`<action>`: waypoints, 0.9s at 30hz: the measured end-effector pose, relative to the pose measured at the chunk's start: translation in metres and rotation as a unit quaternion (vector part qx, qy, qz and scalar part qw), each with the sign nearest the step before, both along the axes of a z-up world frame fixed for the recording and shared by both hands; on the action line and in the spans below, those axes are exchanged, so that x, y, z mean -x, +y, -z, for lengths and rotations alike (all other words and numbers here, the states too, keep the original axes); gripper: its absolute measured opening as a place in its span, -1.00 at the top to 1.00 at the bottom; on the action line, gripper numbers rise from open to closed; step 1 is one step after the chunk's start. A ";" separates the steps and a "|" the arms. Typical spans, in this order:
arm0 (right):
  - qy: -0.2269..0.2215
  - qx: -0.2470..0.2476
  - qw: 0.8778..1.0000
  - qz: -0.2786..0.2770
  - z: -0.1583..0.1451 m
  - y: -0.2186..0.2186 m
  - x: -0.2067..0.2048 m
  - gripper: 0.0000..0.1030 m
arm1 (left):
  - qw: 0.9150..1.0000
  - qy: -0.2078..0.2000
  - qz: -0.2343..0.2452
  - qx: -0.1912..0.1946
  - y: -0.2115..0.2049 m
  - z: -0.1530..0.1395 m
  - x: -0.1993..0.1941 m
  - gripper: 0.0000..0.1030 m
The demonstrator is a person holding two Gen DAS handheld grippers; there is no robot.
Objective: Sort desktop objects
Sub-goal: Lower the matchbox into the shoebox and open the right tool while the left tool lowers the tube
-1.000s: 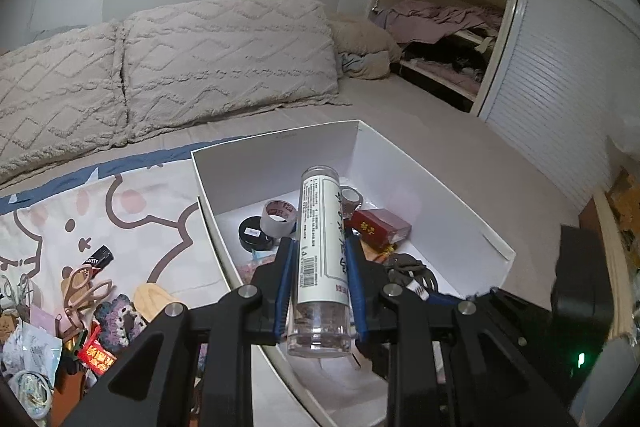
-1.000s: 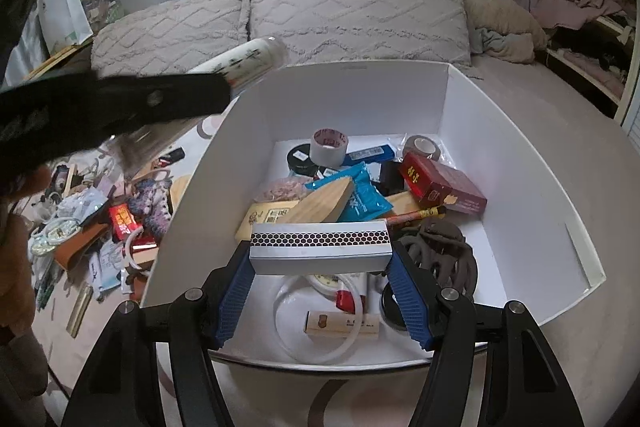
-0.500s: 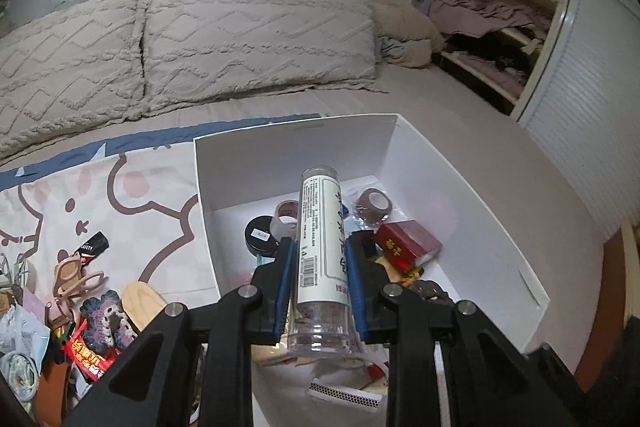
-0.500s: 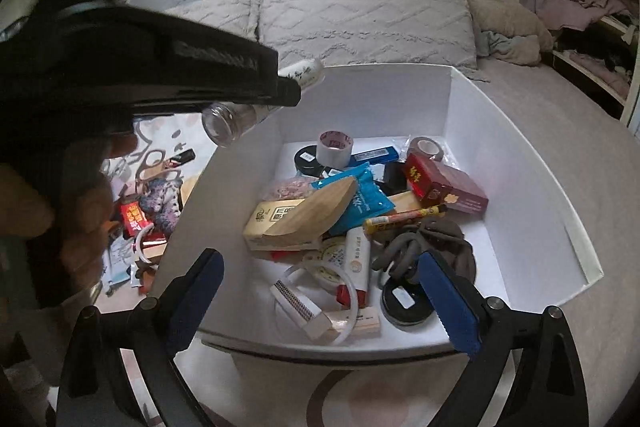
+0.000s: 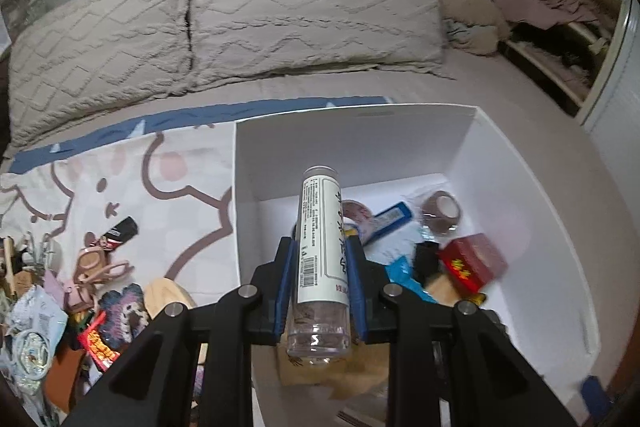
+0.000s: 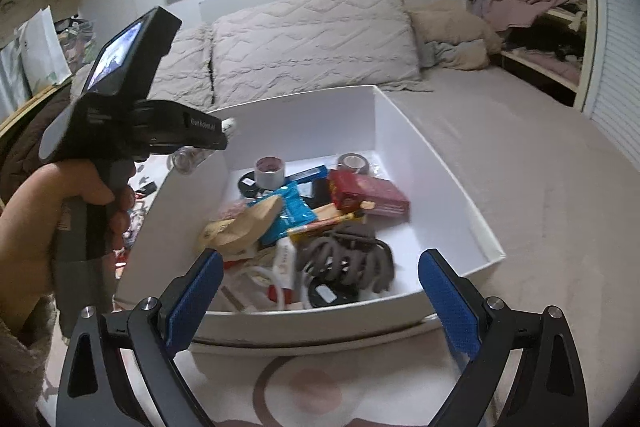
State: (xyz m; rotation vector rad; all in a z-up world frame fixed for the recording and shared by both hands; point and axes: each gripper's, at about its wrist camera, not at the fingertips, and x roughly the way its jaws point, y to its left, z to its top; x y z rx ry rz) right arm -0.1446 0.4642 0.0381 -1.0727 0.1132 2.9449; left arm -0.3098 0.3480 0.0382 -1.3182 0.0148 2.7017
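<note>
The right gripper [image 6: 320, 303] now stands wide and empty; its matchbox is gone from the blue pads. The left gripper [image 5: 320, 259] carries its clear tube [image 5: 320, 259] farther over the white box [image 5: 356, 143].

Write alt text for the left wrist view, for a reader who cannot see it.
The left hand-held gripper is shut on a clear plastic tube with a white printed label, held over an open white cardboard box on a bed. Inside the box lie a red carton, tape rolls and a blue packet; more small clutter sits on a cartoon-print sheet to the left.
</note>
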 end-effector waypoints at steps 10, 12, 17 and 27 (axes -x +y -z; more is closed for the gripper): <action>0.002 -0.001 1.000 -0.006 0.000 0.001 -0.004 -0.90 | 0.998 -0.046 -0.023 0.047 0.003 0.016 0.012 0.51; 0.002 -0.002 1.000 -0.010 -0.001 0.000 -0.005 -0.90 | 0.997 -0.049 -0.020 0.054 0.005 0.017 0.013 0.51; 0.004 -0.003 1.000 -0.014 -0.002 -0.002 -0.006 -0.90 | 0.997 -0.051 -0.021 0.056 0.007 0.015 0.016 0.51; 0.009 -0.004 1.000 -0.012 -0.002 0.000 -0.009 -0.90 | 0.998 -0.036 -0.016 0.052 0.002 0.008 0.013 0.50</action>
